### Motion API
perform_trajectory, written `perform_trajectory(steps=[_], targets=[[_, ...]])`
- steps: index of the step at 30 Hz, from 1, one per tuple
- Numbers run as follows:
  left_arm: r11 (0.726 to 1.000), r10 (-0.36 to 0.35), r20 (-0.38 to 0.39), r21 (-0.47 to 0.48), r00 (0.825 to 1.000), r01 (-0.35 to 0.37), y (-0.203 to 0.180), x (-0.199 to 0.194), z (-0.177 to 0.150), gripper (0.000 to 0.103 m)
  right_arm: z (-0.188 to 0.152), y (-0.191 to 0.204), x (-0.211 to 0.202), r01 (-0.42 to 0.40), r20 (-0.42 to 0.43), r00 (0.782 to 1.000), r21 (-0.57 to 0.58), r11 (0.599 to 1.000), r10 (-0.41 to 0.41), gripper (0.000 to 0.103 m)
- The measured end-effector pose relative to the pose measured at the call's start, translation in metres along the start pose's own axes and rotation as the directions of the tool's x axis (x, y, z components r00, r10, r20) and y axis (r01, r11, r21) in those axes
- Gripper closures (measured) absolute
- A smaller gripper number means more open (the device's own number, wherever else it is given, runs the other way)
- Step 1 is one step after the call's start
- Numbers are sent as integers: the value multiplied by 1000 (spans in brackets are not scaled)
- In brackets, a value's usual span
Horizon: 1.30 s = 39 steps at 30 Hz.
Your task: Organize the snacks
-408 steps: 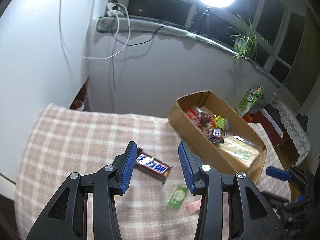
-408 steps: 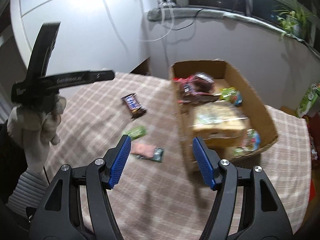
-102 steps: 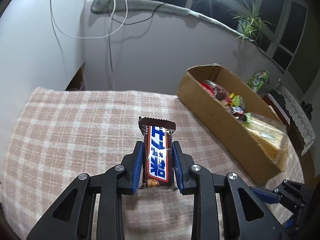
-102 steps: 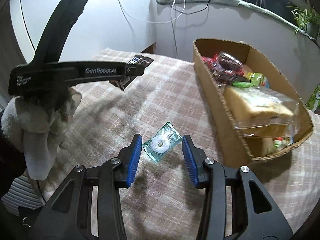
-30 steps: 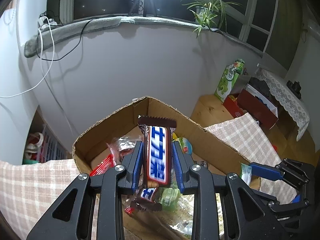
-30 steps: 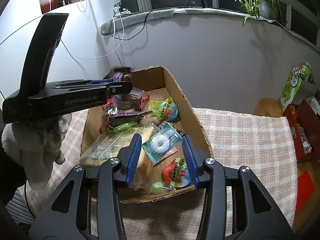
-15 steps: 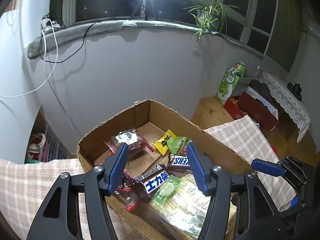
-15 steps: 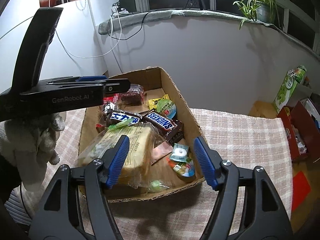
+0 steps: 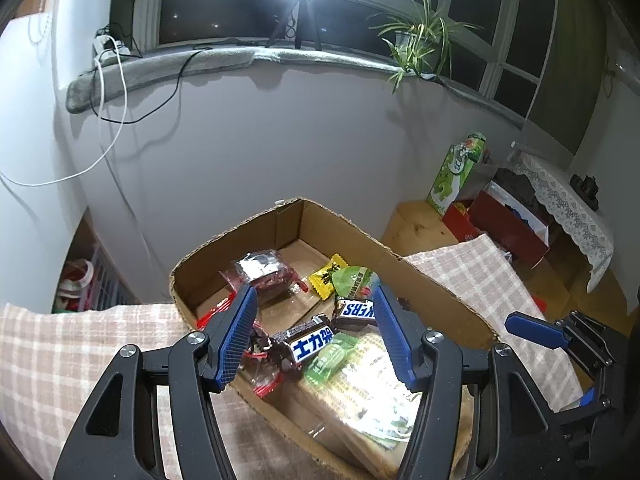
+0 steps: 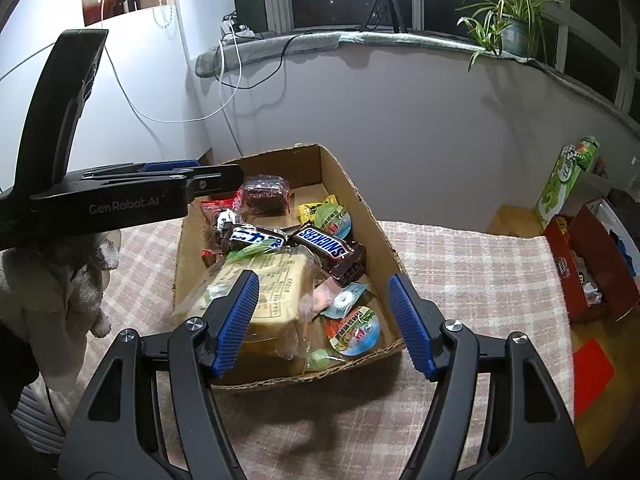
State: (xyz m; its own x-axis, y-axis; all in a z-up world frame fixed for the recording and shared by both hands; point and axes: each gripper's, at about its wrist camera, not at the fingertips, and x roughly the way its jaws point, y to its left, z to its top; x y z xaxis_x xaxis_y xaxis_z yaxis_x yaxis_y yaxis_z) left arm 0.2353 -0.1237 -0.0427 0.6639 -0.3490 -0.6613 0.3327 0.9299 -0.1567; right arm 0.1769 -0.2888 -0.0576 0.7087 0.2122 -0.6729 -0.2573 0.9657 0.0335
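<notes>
An open cardboard box (image 9: 344,224) (image 10: 384,240) of snacks sits on the checked tablecloth (image 10: 472,256). In it lie a blue-label chocolate bar (image 9: 310,338) (image 10: 256,237), a Snickers bar (image 9: 354,310) (image 10: 326,242), a large wrapped bread pack (image 9: 372,392) (image 10: 264,284), a mint ring candy (image 10: 344,300), a dark red pack (image 10: 266,190) and green and yellow sweets. My left gripper (image 9: 314,334) is open and empty above the box's near-left part. My right gripper (image 10: 324,322) is open and empty above the box's near end.
A green carton (image 9: 458,172) (image 10: 566,172) and a red box (image 9: 508,220) (image 10: 588,256) stand to the right beyond the table. A grey wall and a windowsill with a plant (image 10: 500,20) lie behind. The left gripper's side and gloved hand (image 10: 80,280) show at left.
Both grippers have opened and let go: the blue-label chocolate bar and the mint ring candy now lie in the box. Over the last half second both grippers stayed open and drew slightly back.
</notes>
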Motion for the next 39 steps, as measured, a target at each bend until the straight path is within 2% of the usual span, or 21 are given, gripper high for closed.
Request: perform_trajectory(steps=[11, 14, 15, 17, 20, 25, 29, 39], targets=[[1000, -9, 30, -20, 1000, 9, 1, -28, -10, 43, -2, 13, -26, 49, 42, 998, -17, 999, -48, 33], [1000, -11, 44, -23, 999, 12, 1, -39, -14, 43, -4, 16, -38, 73, 74, 995, -10, 997, -72, 7], [1000, -11, 50, -25, 999, 12, 1, -43, -16, 43, -5, 18, -43, 81, 89, 993, -9, 997, -80, 4], [999, -10, 64, -31, 998, 12, 2, -52, -20, 42, -6, 22, -52, 96, 109, 990, -12, 995, -94, 4], [999, -8, 89, -36, 996, 11, 3, -67, -27, 34, -7, 28, -62, 114, 131, 985, -17, 993, -111, 3], [999, 5, 110, -36, 994, -1, 1, -87, -43, 33, -15, 42, -77, 150, 159, 977, -27, 988, -143, 1], [999, 20, 127, -32, 992, -16, -1, -102, -54, 27, -23, 51, -85, 160, 165, 974, -21, 987, -154, 1], [995, 76, 137, -72, 988, -67, 7, -132, -92, 27, -45, 57, -103, 152, 161, 974, 59, 987, -160, 1]])
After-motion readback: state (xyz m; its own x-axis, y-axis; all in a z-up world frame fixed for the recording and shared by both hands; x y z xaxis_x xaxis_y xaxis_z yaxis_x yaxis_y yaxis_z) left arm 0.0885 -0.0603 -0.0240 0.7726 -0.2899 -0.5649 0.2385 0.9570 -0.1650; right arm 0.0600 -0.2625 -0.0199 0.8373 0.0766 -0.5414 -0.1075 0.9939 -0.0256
